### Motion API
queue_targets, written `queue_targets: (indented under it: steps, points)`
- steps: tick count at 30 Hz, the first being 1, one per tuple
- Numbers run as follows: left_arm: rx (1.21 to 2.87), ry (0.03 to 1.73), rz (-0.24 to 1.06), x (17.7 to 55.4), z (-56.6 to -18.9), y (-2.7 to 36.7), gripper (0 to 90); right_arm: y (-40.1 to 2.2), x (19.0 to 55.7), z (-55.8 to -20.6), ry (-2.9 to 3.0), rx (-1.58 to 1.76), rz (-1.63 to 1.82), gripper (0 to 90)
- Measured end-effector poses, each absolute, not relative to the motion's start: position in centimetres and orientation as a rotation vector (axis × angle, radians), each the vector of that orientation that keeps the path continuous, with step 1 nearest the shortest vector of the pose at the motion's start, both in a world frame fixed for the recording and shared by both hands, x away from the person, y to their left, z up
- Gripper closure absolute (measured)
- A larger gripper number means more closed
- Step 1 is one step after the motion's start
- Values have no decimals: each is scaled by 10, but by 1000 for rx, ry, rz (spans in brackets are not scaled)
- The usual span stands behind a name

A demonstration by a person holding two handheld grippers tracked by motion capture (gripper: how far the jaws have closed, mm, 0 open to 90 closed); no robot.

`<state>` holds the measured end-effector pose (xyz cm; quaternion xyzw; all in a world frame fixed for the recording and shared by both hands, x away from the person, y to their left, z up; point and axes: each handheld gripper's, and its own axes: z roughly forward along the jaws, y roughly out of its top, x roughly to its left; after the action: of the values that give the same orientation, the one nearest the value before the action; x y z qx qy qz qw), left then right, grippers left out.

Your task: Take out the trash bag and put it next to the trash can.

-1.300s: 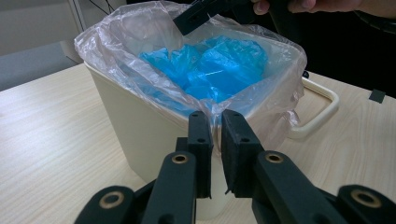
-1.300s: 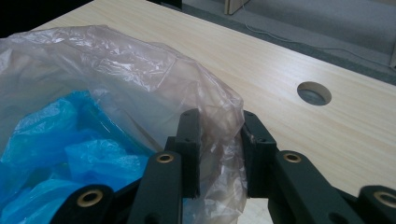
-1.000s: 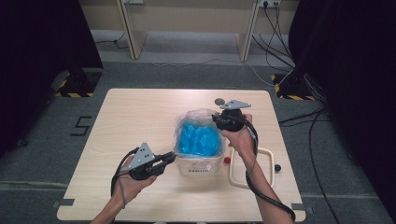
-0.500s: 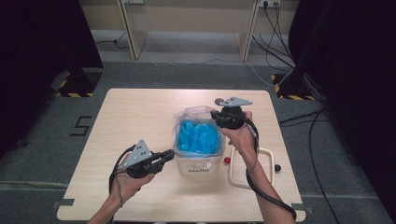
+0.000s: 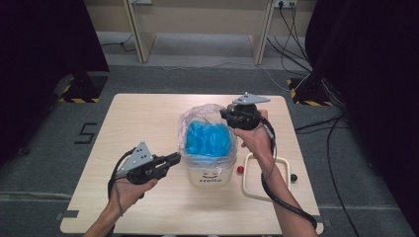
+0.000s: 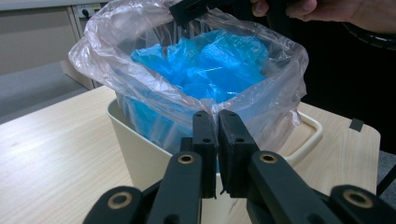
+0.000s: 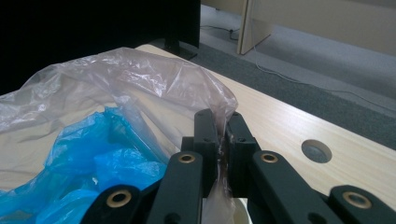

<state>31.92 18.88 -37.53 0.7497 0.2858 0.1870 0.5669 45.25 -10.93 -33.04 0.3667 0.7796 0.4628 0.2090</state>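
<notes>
Counting, we find one bin [image 5: 211, 168] mid-table, one clear liner [image 7: 140, 74] and two balls beside it; our right gripper [image 7: 223, 122] pinches the liner's rim, our left gripper [image 6: 217, 122] closed, empty.

We see a cream bin [image 5: 211, 174] standing upright mid-surface, lined with a clear plastic bag [image 5: 203, 114] whose rim rises crumpled above it, with crumpled blue plastic [image 5: 210, 139] inside.
</notes>
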Motion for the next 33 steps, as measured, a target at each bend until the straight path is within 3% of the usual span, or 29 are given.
queue_targets:
  steps: [18,33]
  points:
    - [1733,664,457,316,-343,212,852,-87,453,-295,2167,947,1359,860]
    - [1678,723,508,311,-337,249,848,-38,461,-276,2204,855,1389,859]
